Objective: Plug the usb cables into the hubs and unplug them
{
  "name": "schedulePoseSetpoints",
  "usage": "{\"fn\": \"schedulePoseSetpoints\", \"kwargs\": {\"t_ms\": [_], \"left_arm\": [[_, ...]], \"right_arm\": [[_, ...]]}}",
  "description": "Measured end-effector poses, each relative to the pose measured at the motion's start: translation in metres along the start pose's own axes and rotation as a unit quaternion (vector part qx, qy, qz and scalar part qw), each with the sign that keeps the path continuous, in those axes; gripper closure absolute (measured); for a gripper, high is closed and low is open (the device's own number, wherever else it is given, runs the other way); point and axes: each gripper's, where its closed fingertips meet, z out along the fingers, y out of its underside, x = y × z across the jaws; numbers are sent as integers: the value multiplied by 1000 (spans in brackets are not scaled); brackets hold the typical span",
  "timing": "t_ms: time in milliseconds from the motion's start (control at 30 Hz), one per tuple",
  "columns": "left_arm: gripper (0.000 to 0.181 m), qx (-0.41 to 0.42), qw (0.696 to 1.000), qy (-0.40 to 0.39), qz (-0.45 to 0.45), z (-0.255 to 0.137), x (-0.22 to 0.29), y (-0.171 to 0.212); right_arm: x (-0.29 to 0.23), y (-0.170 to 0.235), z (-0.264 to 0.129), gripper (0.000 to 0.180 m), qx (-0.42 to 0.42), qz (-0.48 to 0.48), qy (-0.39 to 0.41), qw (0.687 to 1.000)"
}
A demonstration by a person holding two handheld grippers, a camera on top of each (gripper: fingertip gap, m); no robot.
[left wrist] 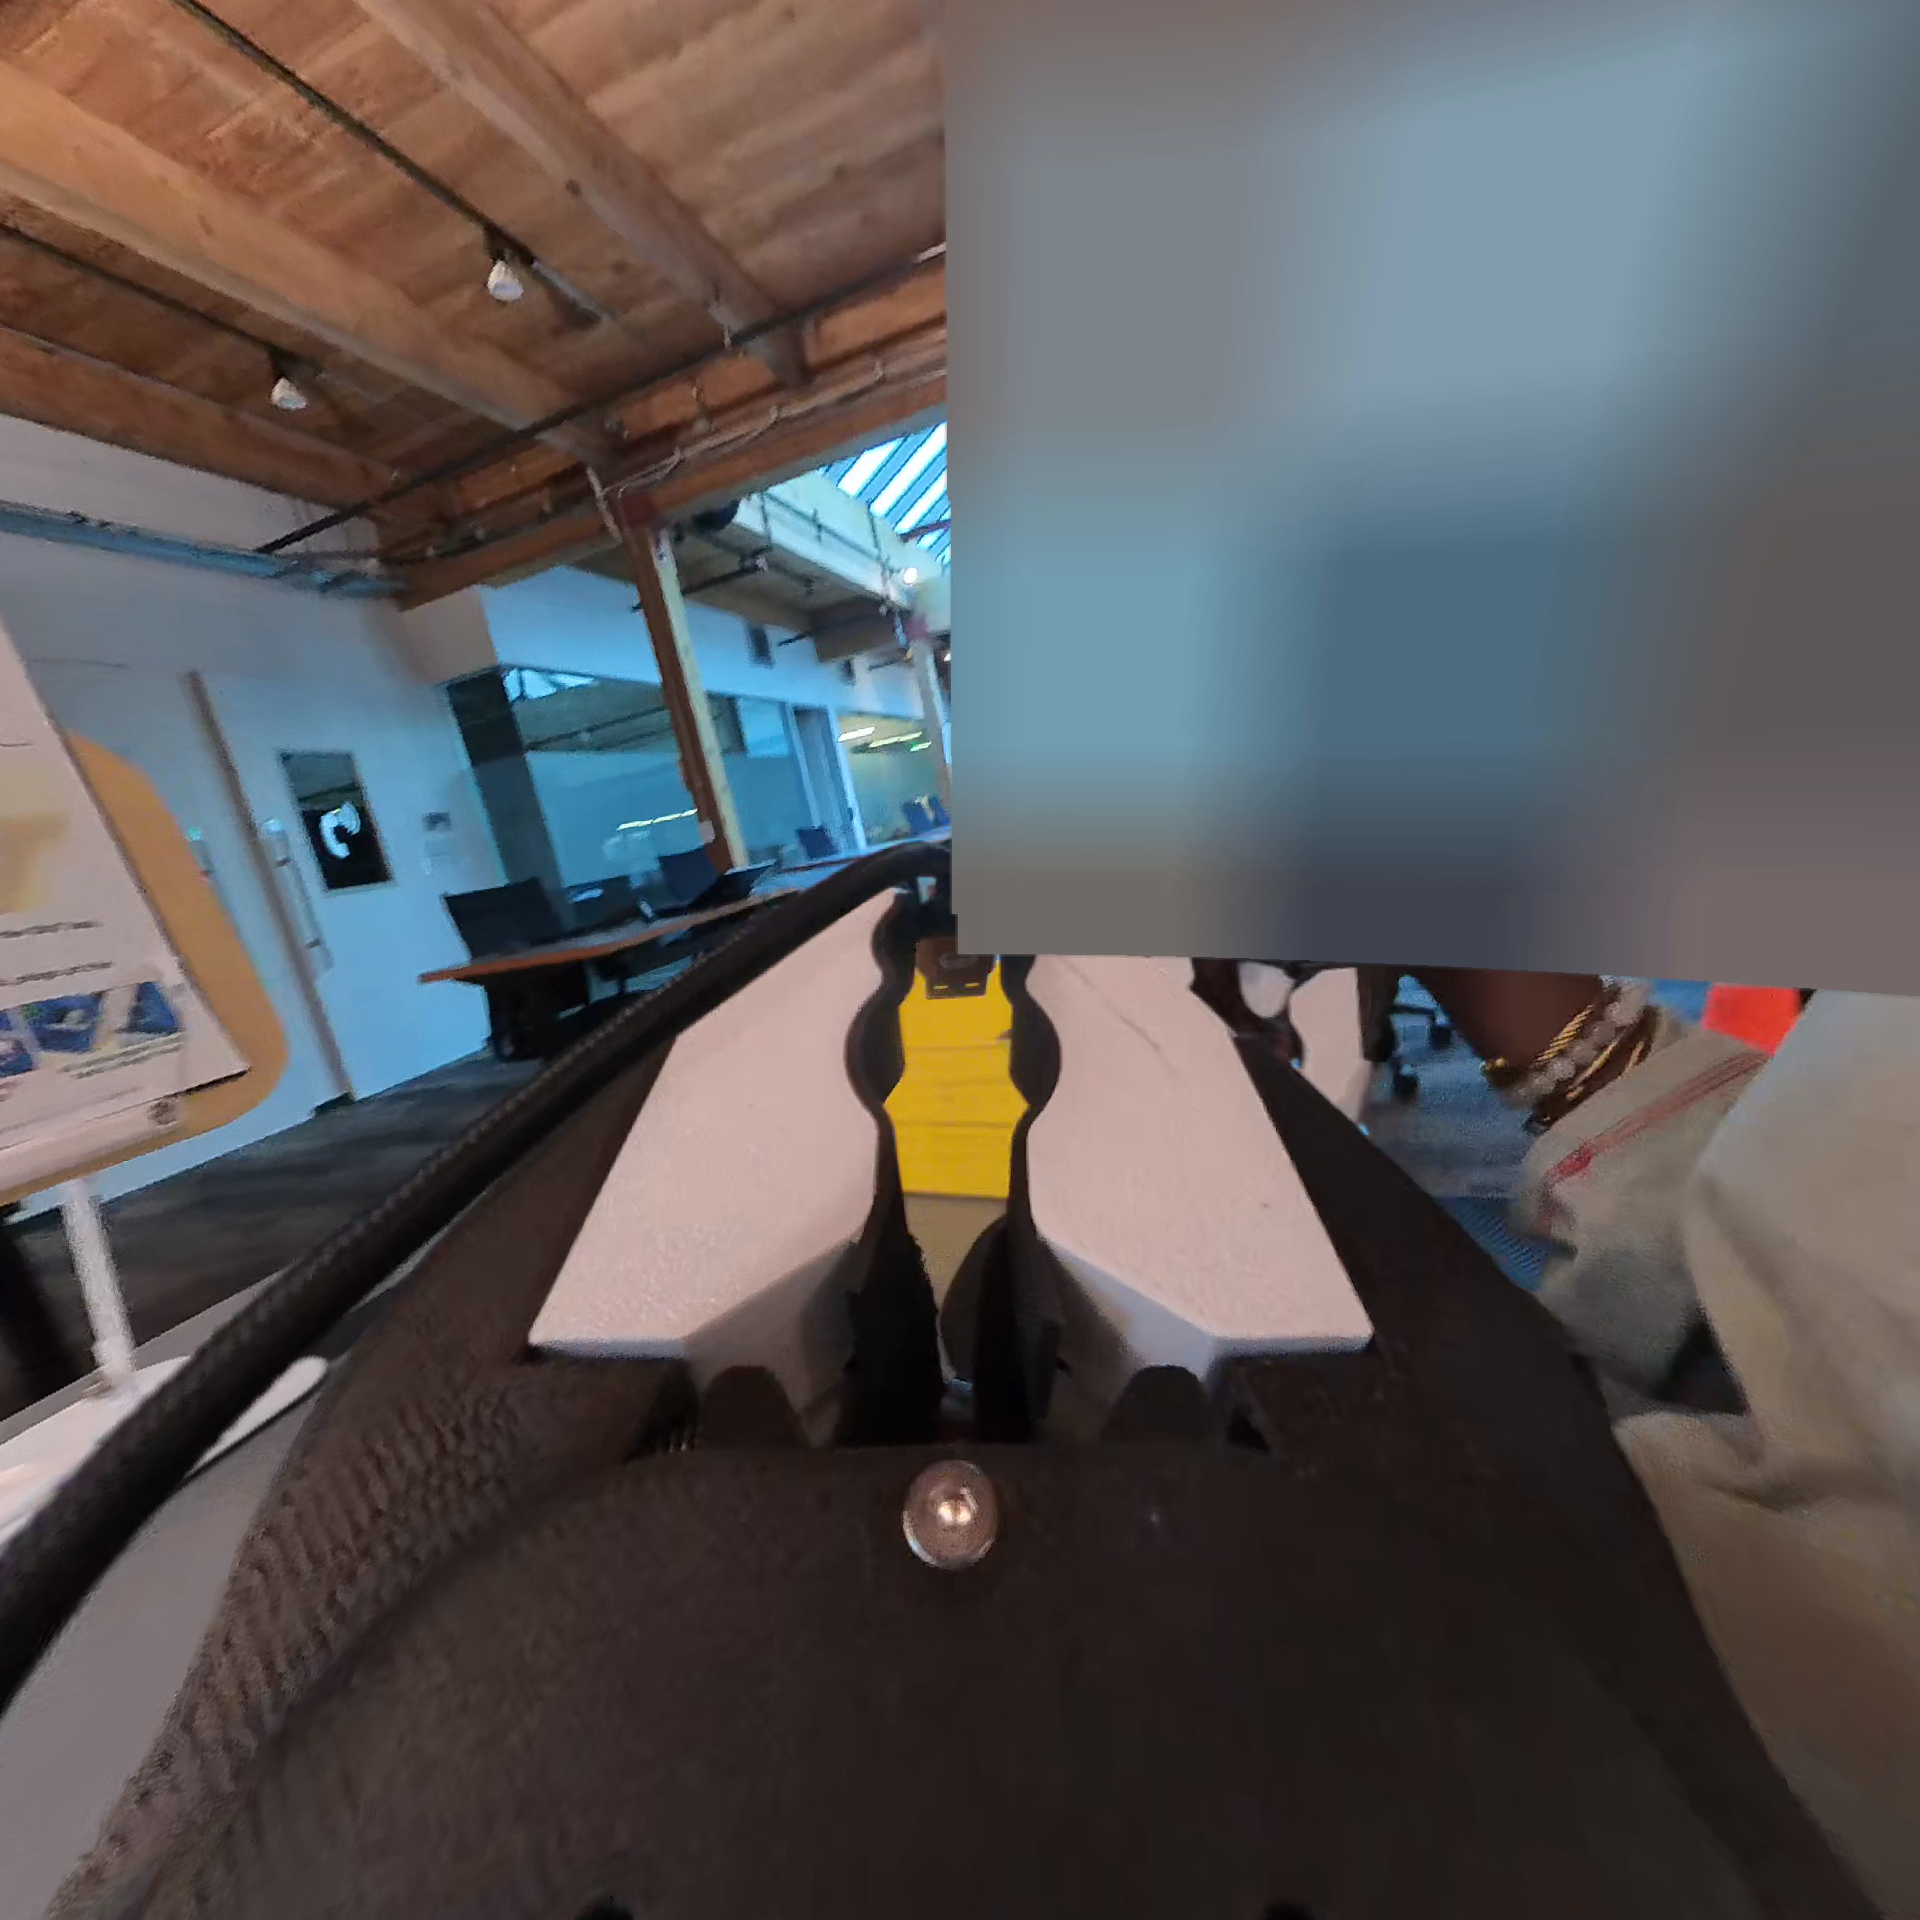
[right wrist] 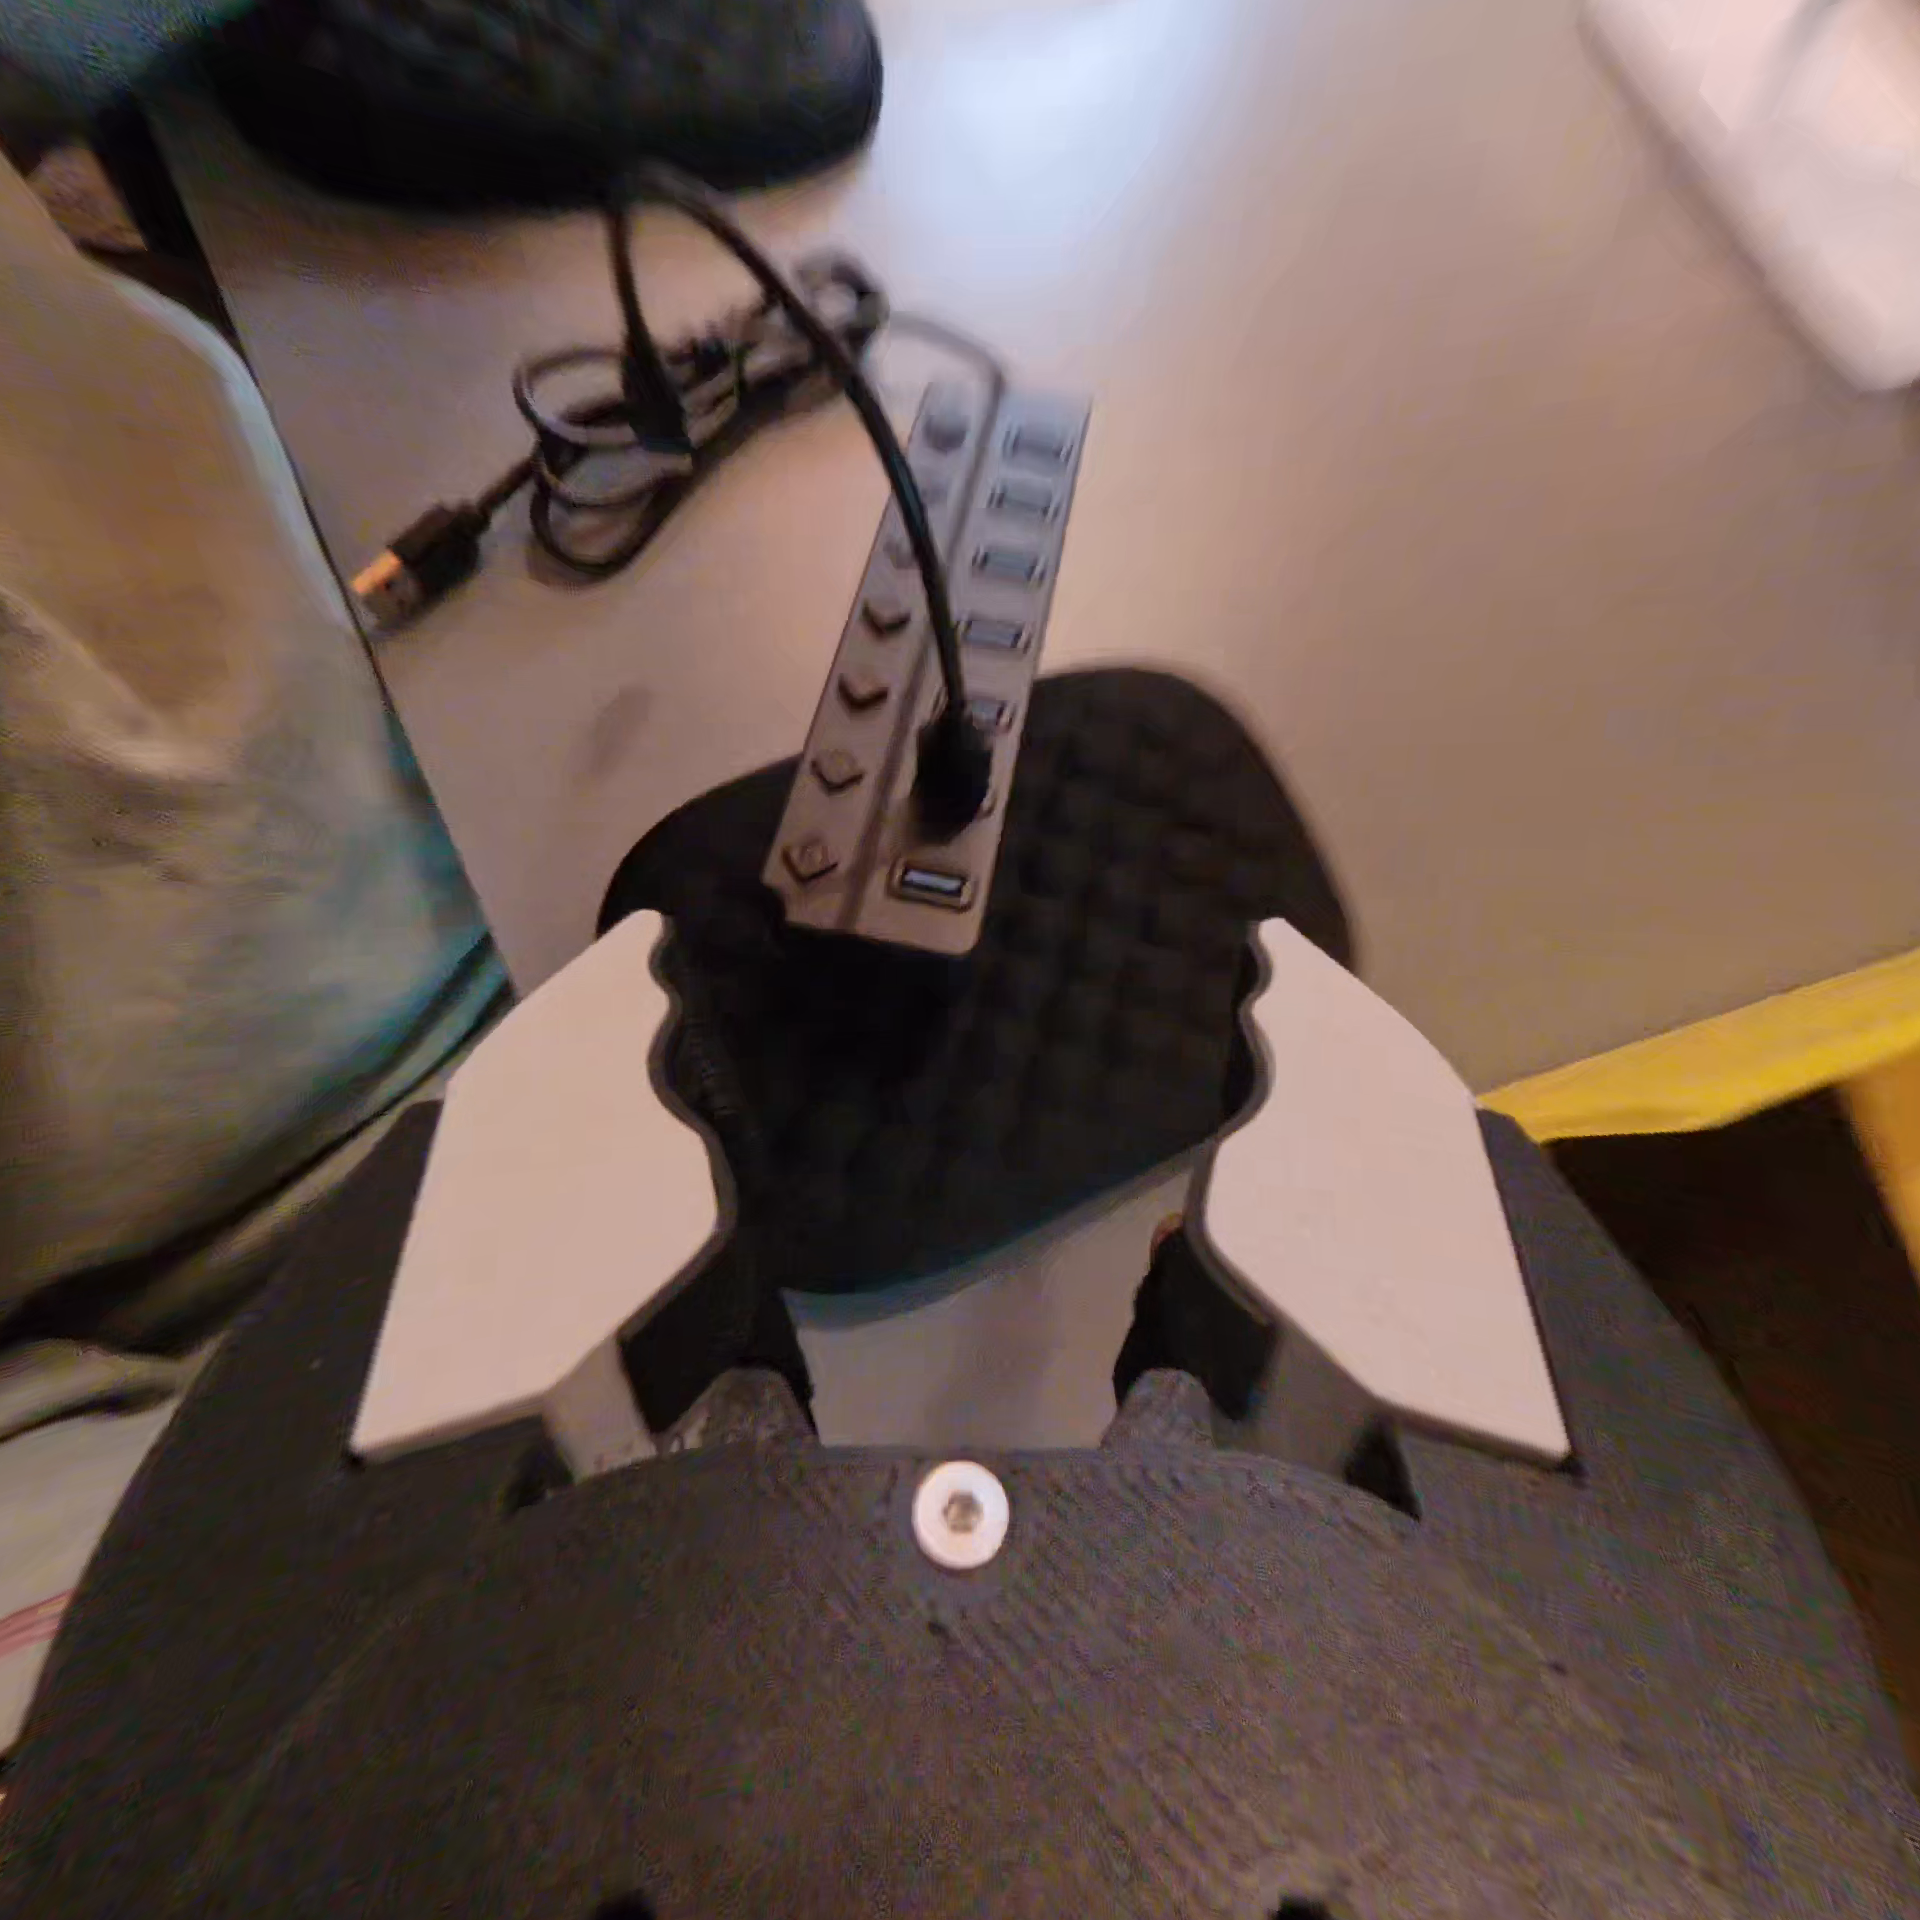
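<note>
Black cable (left wrist: 436,1164) runs off left wrist view's lower left edge; far end hidden past fingers. Yellow plug (left wrist: 954,1081) partly covered by closed jaws. Poster board (left wrist: 94,935) cut by left edge. In right wrist view, USB hub (right wrist: 935,665) motion-blurred, far ports indistinct. Dark object (right wrist: 540,83) cropped by top edge, kind unclear.

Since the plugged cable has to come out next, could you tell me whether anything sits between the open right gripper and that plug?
Nothing visible does. The right gripper is open, and the plug stands in the hub just ahead of its fingertips. Only the plug's own cable arches away behind it.
</note>
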Motion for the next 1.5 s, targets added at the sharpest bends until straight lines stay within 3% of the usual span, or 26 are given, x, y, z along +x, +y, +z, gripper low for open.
{"fn": "schedulePoseSetpoints", "kwargs": {"t_ms": [33,100,167,233,367,467,567,667,767,867,1000,1133,1233,1300,1367,1400,1467,1500], "left_arm": [[165,-9,1000,-6,6,0,-2,2],[165,-20,1000,-19,13,-2,-7,4],[165,-30,999,-28,18,-4,-11,7],[165,-51,998,-27,31,-6,-12,13],[165,-160,984,72,17,-8,2,52],[166,-184,974,129,-2,-1,5,72],[166,-188,967,170,-16,10,11,83],[166,-201,961,188,-8,20,18,100],[166,-207,959,195,-7,25,23,111],[166,-209,959,190,0,23,24,111],[166,-189,966,175,-3,21,19,104],[164,-190,967,169,5,22,15,107],[164,-190,967,168,10,25,16,107],[164,-188,968,164,13,29,13,107],[164,-186,967,173,6,33,11,110],[165,-186,966,182,0,36,10,112],[165,-193,957,213,-25,42,10,117],[165,-203,948,241,-45,45,14,120]], "right_arm": [[-7,5,9,73,-22,32,-32,999],[-18,8,28,79,-50,76,-83,992],[-18,20,43,98,-102,47,-90,990],[-15,10,39,121,-73,2,-87,993],[1,-13,13,122,22,-83,-31,996],[0,-23,-4,123,64,-125,-43,989],[8,-29,-23,123,116,-88,-64,987],[18,-4,-24,123,92,-32,-76,992],[30,21,-14,126,70,-22,-37,997],[38,26,-29,123,99,1,14,995],[27,47,-51,98,105,90,15,990],[18,63,-32,81,85,108,1,990],[32,63,-8,79,91,107,-5,990],[30,66,9,84,63,120,-39,990],[27,58,12,101,71,108,-59,990],[27,58,12,104,69,97,-54,991],[31,51,4,126,96,63,-27,993],[33,43,-2,126,131,39,-13,991]]}}
